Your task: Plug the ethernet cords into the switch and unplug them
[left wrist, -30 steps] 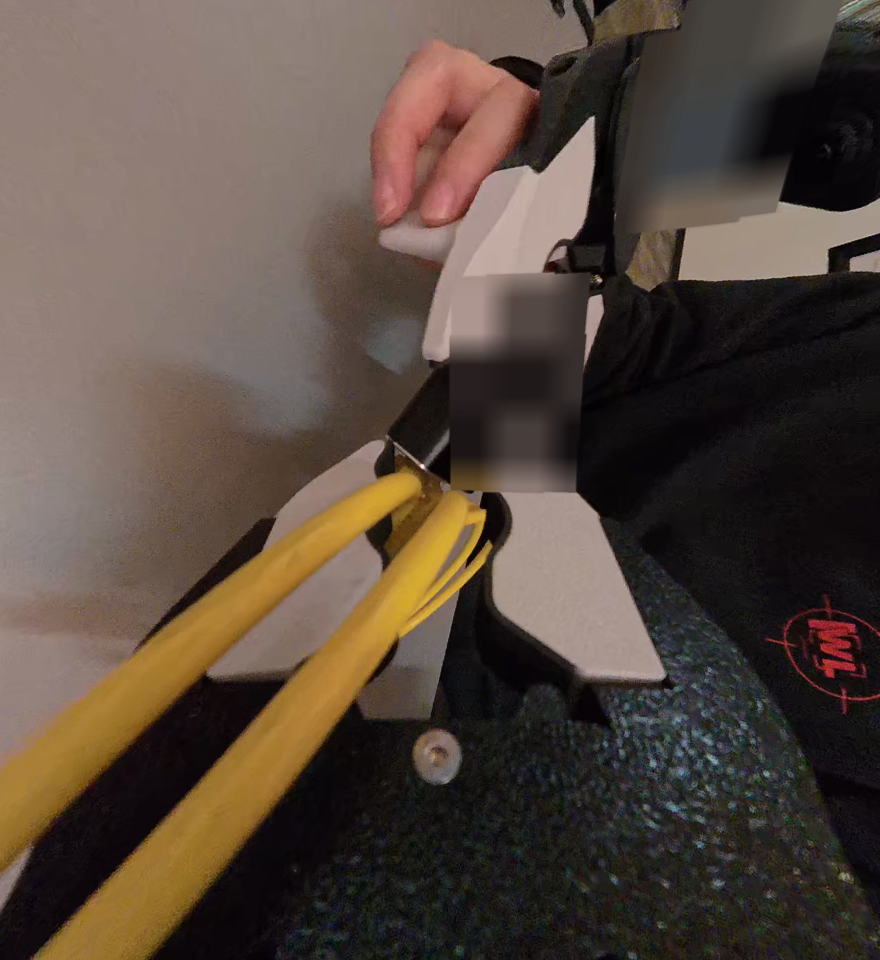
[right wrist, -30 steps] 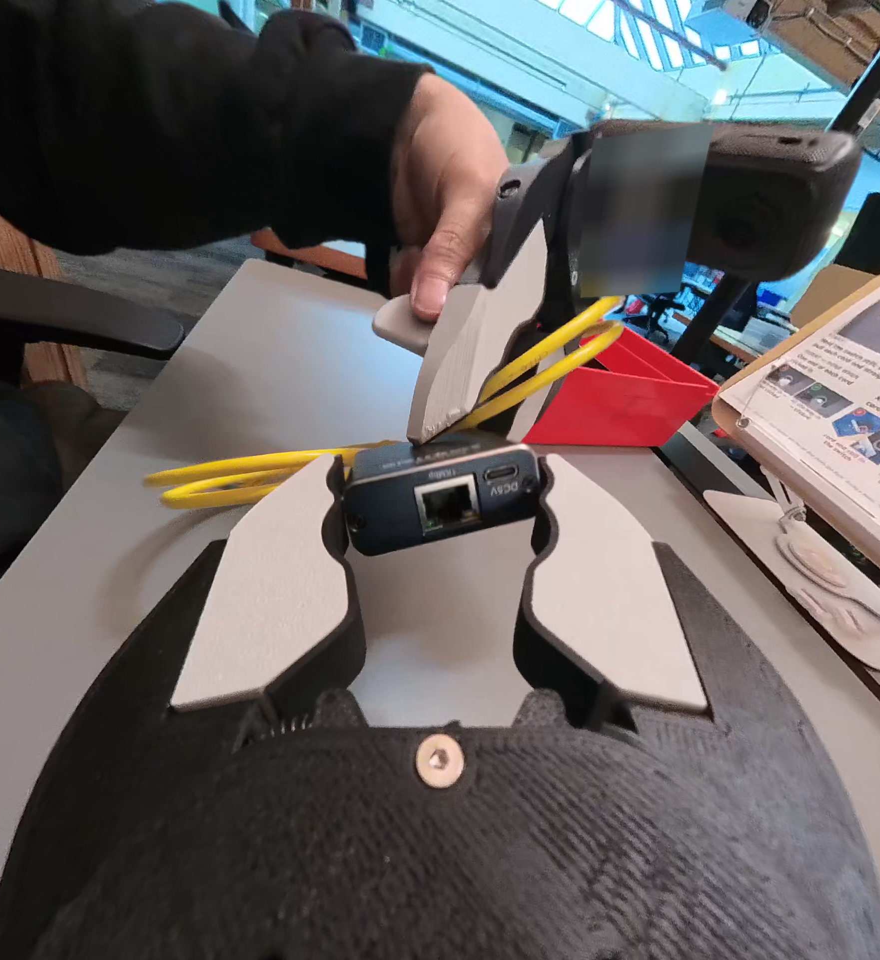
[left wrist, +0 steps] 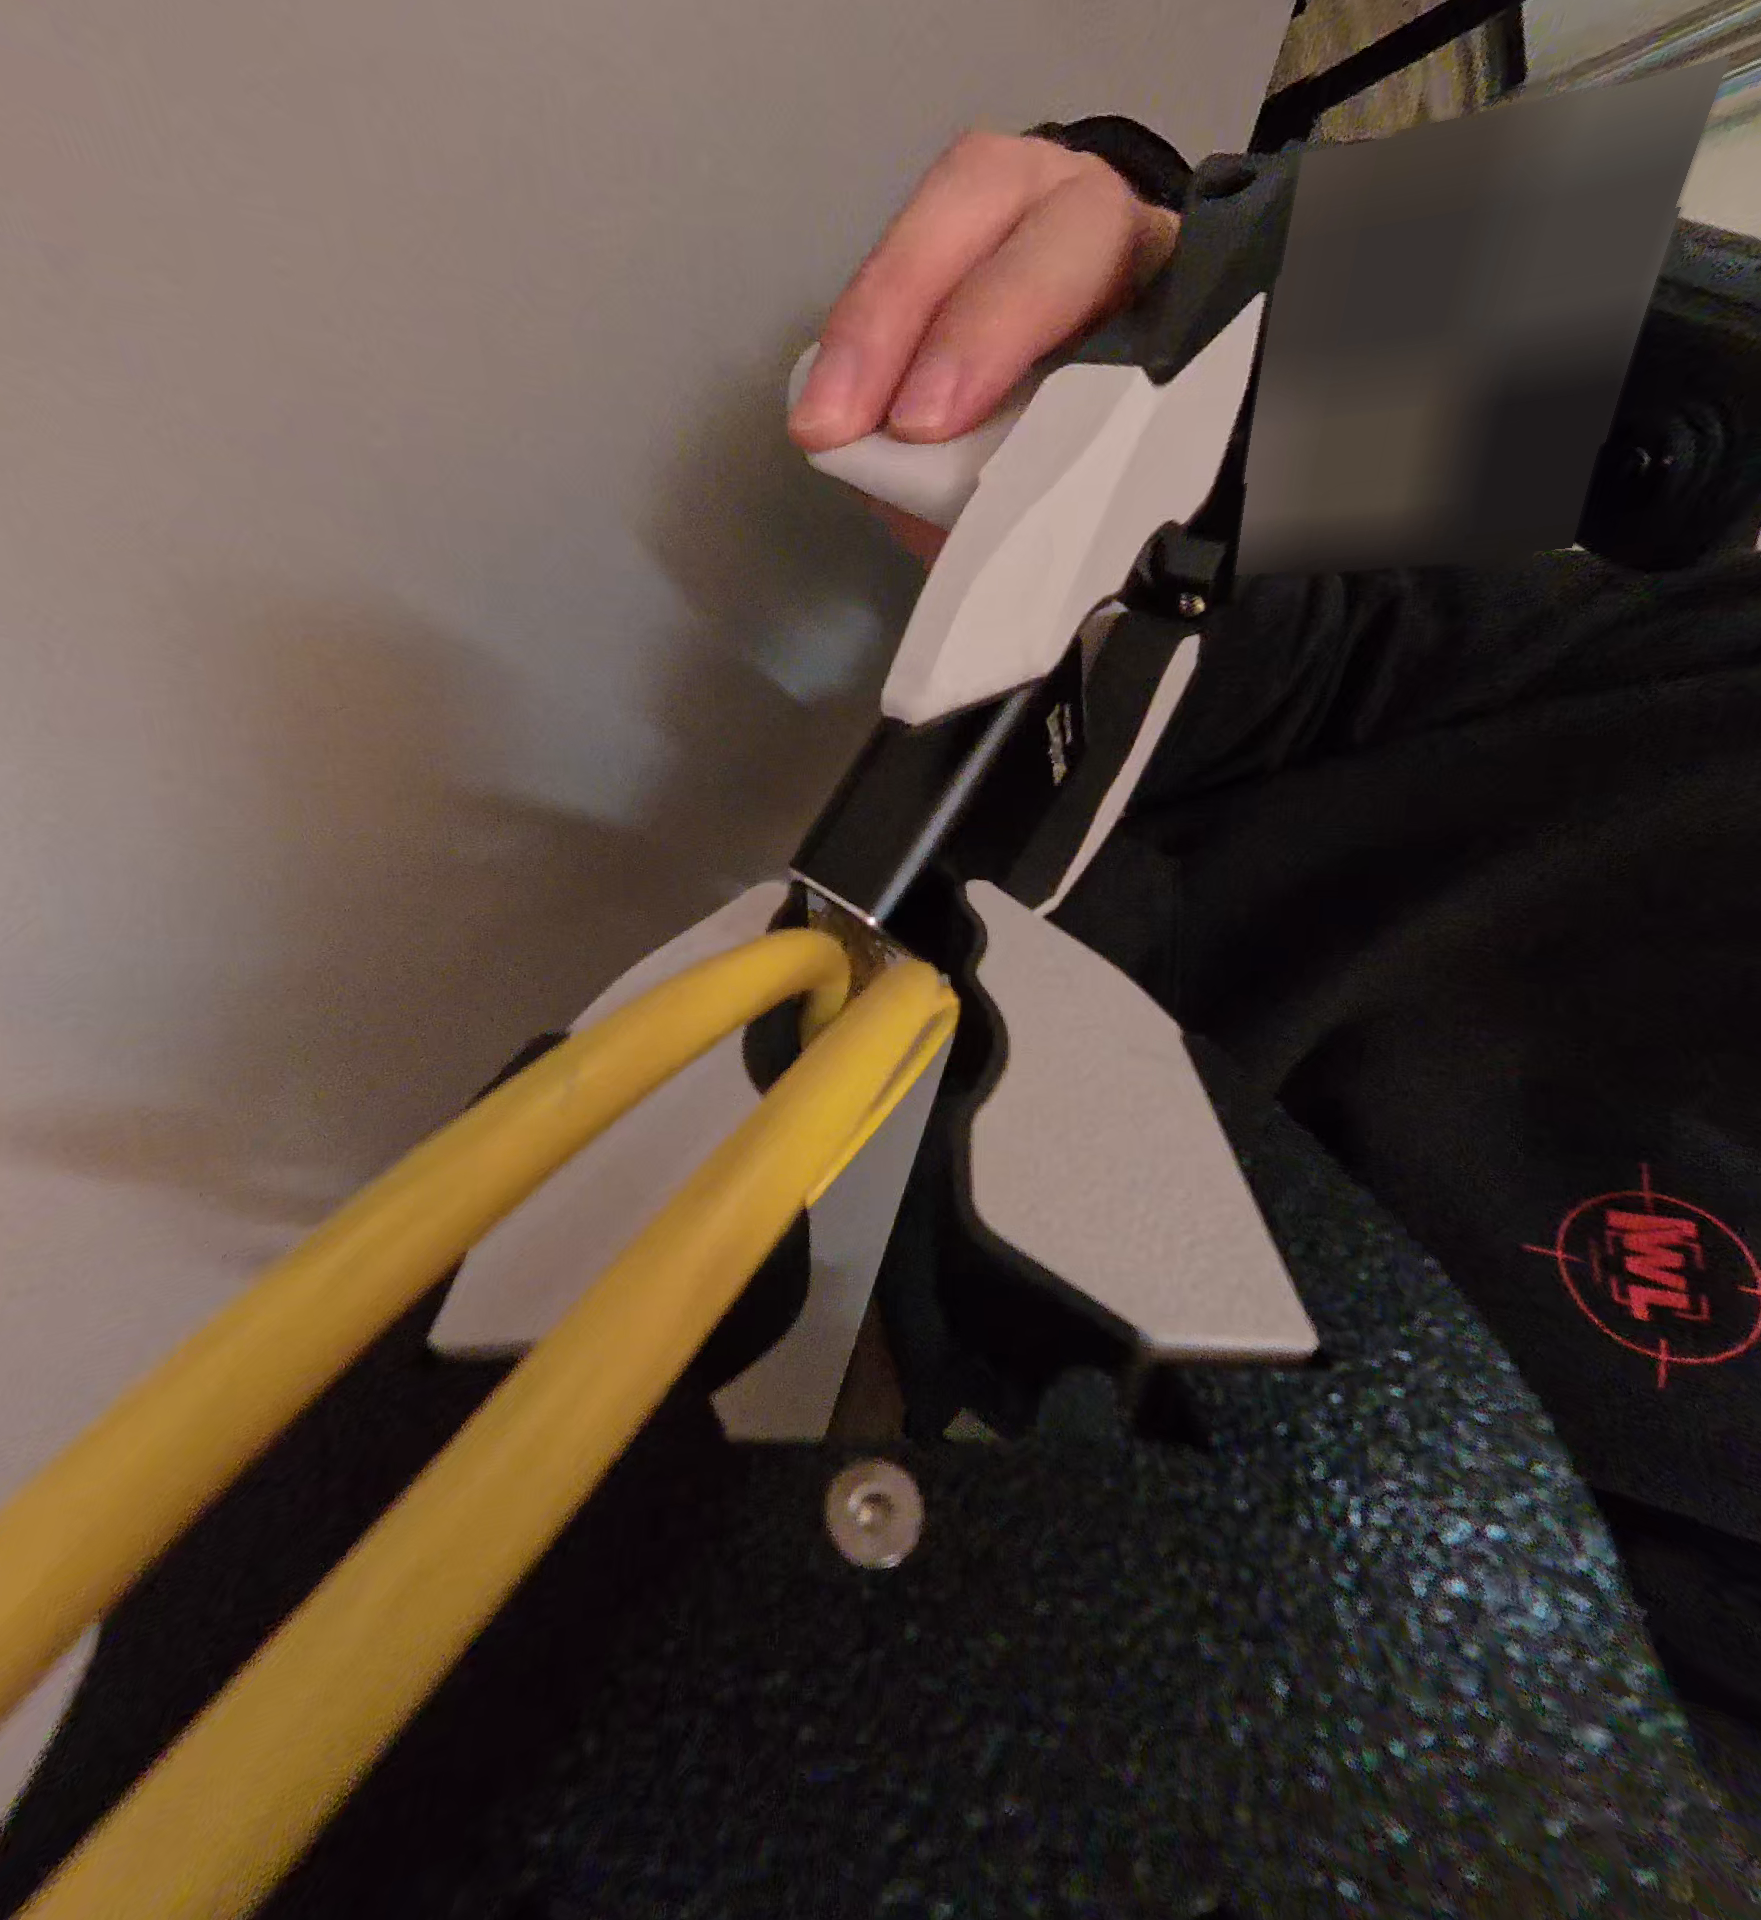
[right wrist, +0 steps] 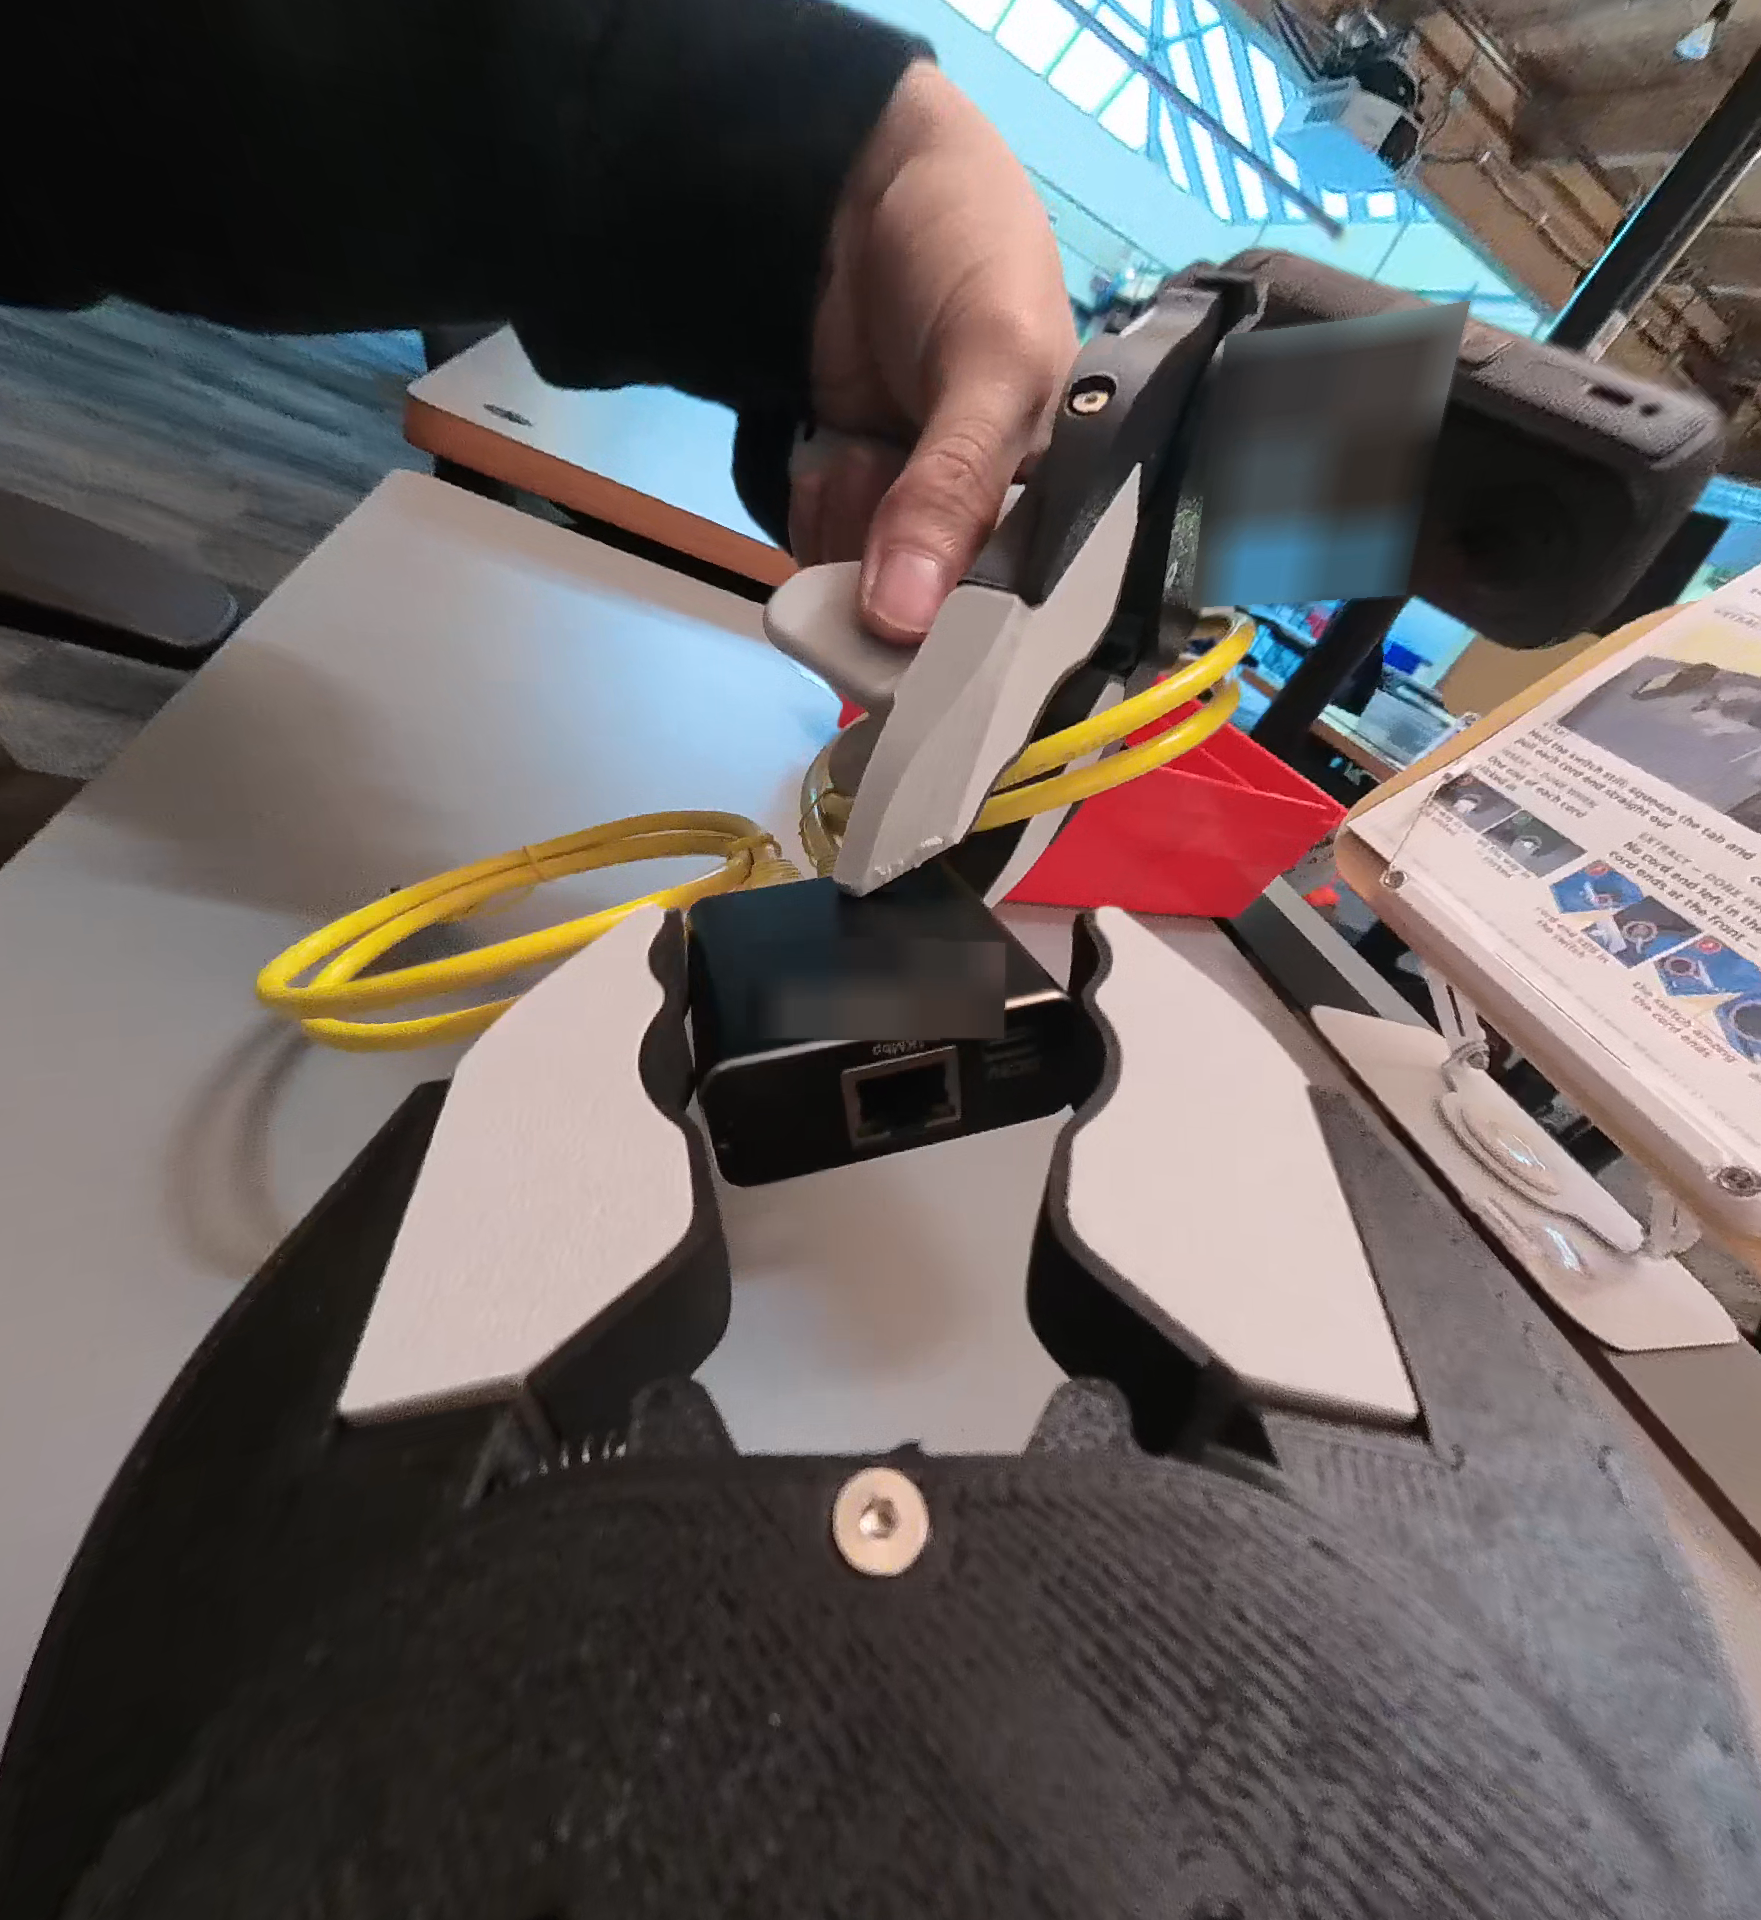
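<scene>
Yellow cords (left wrist: 585, 1174) are running into the switch (right wrist: 876, 1049) — right gripper (right wrist: 881, 1049) is clamping its sides on the table (right wrist: 356, 727), left gripper (left wrist: 891, 977) is pinching a cord end at the far face.

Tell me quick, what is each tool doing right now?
Left tool: closed, holding a yellow cord by its plug end.
Right tool: closed, holding the black switch.
</scene>
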{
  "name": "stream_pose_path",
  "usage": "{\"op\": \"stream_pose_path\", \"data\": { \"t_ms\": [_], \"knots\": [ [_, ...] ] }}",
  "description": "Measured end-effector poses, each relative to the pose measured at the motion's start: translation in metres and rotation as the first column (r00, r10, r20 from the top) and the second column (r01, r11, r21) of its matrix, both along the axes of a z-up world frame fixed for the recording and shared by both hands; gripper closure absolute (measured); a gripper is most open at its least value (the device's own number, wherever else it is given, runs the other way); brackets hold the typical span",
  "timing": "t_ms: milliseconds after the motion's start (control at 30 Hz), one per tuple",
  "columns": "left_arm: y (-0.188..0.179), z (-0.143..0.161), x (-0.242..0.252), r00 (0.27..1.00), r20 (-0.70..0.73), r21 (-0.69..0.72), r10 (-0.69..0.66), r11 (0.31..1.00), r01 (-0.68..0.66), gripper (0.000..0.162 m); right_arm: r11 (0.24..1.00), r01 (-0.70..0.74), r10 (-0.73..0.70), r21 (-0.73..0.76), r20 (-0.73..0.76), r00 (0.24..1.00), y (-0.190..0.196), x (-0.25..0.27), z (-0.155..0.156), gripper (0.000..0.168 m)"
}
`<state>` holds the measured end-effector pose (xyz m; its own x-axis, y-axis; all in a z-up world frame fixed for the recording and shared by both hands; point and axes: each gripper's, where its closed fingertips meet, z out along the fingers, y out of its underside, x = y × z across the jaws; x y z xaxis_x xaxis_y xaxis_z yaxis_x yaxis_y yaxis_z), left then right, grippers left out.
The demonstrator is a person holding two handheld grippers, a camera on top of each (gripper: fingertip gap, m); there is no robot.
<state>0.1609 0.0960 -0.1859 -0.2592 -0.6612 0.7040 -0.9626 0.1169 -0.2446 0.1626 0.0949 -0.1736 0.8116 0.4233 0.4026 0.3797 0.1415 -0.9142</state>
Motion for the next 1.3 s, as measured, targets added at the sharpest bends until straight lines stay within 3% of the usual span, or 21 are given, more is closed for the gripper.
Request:
{"op": "stream_pose_path", "data": {
  "t_ms": [133,300,433,533,633,700,767,833,900,1100,1133,1300],
  "knots": [
    [0.002,0.002,0.008,0.998,0.045,-0.034,0.05,0.998,-0.048,0.138,0.999,0.034,-0.036,-0.027,-0.069,0.997,0.003,0.006,0.002,0.097],
    [-0.002,0.018,0.013,0.973,0.207,-0.147,0.102,0.986,-0.072,0.131,0.999,0.018,-0.026,-0.042,-0.195,0.98,-0.002,0.016,0.011,0.098],
    [0.013,0.02,0.005,0.932,0.325,-0.112,0.16,0.985,-0.13,0.125,1.0,-0.016,0.008,-0.023,-0.288,0.958,-0.008,0.024,0.019,0.098],
    [0.033,0.02,-0.009,0.876,0.437,-0.022,0.205,0.976,-0.218,0.123,1.0,-0.014,0.011,-0.005,-0.347,0.938,-0.012,0.033,0.022,0.098],
    [0.053,0.032,-0.02,0.725,0.65,0.08,0.228,0.928,-0.363,0.132,0.999,-0.016,0.028,0.033,-0.43,0.903,-0.017,0.045,0.025,0.098],
    [0.041,0.038,-0.032,0.643,0.756,0.142,0.122,0.928,-0.343,0.136,0.997,-0.036,0.063,0.067,-0.468,0.881,-0.022,0.048,0.031,0.098],
    [0.03,0.03,-0.039,0.618,0.786,0.283,-0.036,0.909,-0.307,0.128,0.994,-0.059,0.099,0.096,-0.49,0.866,-0.024,0.046,0.037,0.098],
    [0.028,0.018,-0.037,0.602,0.768,0.468,-0.217,0.833,-0.297,0.128,0.989,-0.089,0.135,0.115,-0.5,0.855,-0.025,0.041,0.04,0.098],
    [0.02,0.01,-0.035,0.587,0.736,0.561,-0.337,0.789,-0.251,0.134,0.988,-0.105,0.148,0.114,-0.498,0.855,-0.023,0.036,0.04,0.098],
    [-0.008,0.02,-0.024,0.532,0.814,0.391,-0.234,0.898,-0.203,0.135,0.978,-0.156,0.206,0.138,-0.511,0.835,-0.022,0.024,0.044,0.101],
    [-0.009,0.017,-0.025,0.551,0.803,0.382,-0.227,0.905,-0.184,0.131,0.983,-0.135,0.181,0.127,-0.491,0.852,-0.02,0.025,0.04,0.112],
    [-0.004,-0.011,-0.024,0.609,0.766,0.396,-0.207,0.898,-0.194,0.128,0.985,-0.17,0.147,-0.002,-0.493,0.857,-0.025,0.036,0.017,0.113]
  ]
}}
